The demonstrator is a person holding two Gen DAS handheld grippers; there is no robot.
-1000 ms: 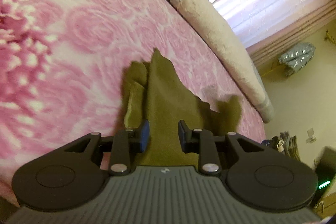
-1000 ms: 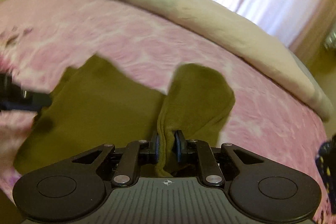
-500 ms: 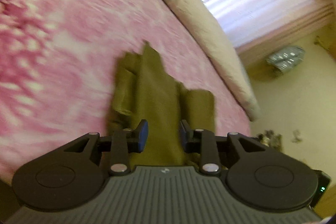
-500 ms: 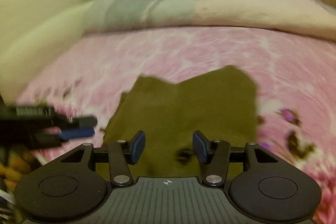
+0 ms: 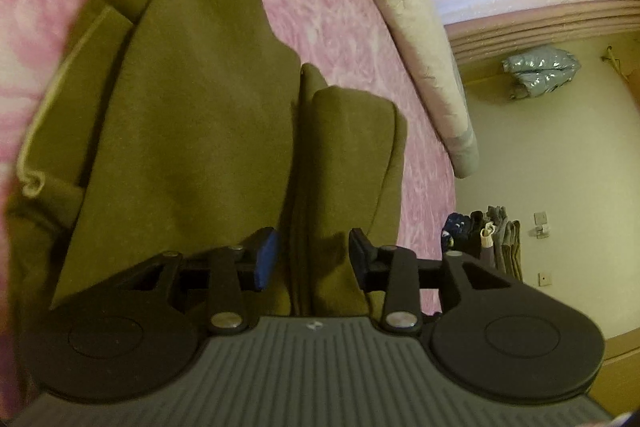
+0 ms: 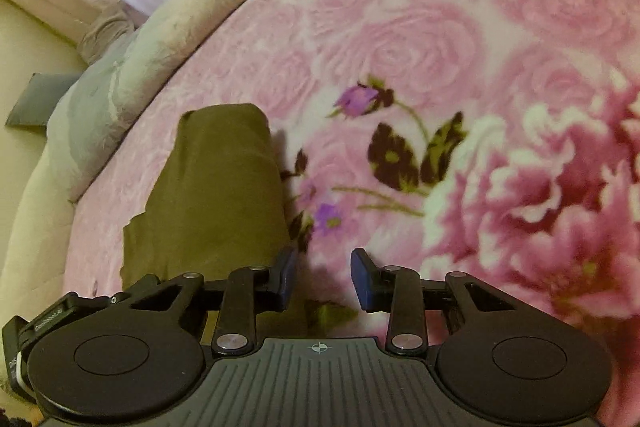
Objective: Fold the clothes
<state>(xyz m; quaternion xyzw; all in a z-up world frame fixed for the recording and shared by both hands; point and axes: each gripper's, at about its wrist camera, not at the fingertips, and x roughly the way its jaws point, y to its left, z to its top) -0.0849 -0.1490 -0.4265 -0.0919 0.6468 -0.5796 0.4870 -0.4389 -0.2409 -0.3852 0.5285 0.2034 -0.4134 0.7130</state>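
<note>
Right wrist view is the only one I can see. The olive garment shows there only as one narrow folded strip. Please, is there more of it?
Observer: Yes. In the left wrist view the olive garment spreads wide, with several overlapping folded layers.
Operator: Is the left tool holding it?
Observer: No. The left tool is open, just over the cloth and gripping nothing.
Operator: Has the garment any light detail?
Observer: A pale trim edge runs along its far left side.
Operator: And my right tool?
Observer: The right tool is open too, over the pink floral blanket beside the cloth.
</note>
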